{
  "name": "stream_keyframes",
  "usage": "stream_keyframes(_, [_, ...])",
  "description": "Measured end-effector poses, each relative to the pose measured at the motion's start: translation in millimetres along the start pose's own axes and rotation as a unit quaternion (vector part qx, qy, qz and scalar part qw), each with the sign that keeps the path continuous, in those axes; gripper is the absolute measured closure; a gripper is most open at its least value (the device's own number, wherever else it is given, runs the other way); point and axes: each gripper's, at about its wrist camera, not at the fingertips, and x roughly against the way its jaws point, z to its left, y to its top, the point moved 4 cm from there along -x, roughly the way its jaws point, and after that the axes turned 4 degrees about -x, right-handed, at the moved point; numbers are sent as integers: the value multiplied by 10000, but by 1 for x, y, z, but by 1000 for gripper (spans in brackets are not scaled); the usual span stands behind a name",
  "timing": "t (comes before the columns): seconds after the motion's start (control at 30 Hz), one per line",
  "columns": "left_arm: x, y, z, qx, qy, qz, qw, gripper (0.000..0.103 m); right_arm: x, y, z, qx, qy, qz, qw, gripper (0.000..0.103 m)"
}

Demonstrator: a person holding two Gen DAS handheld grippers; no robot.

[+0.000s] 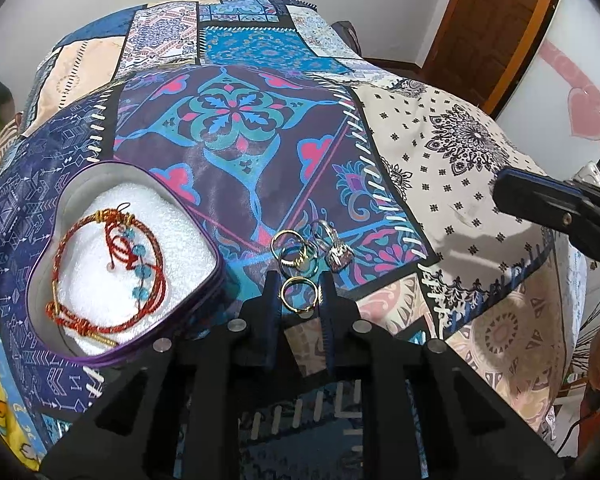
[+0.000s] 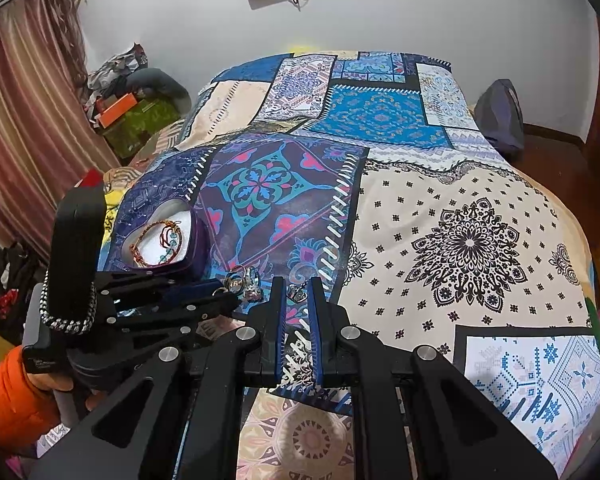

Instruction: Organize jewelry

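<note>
A purple heart-shaped tin with white foam holds a red braided bracelet with blue beads. Several rings lie on the patchwork bedspread: a gold ring between my left gripper's fingertips, two gold rings beyond it, and silver rings to the right. The left jaws stand open around the gold ring, not gripping it. My right gripper is open and empty, with a silver ring lying between its tips. The tin also shows in the right wrist view.
The bed fills both views. Striped curtains and cluttered bags stand at its left side. A dark bag lies at the far right corner by a wooden door.
</note>
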Motion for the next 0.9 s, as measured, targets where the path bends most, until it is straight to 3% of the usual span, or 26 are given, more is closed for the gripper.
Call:
stream_keyframes(0.37, [50, -4, 6, 46, 43, -448, 9990, 86, 9, 13, 22, 149, 91, -216, 9996, 94])
stream_keyframes(0.67, [107, 6, 34, 267, 211, -1088, 9935, 86, 13, 29, 56, 368, 276, -443, 9980, 94])
stream_keyframes(0.9, [131, 7, 58, 398, 361, -1369, 9891, 86, 10, 40, 84, 553, 467, -543, 9959, 94])
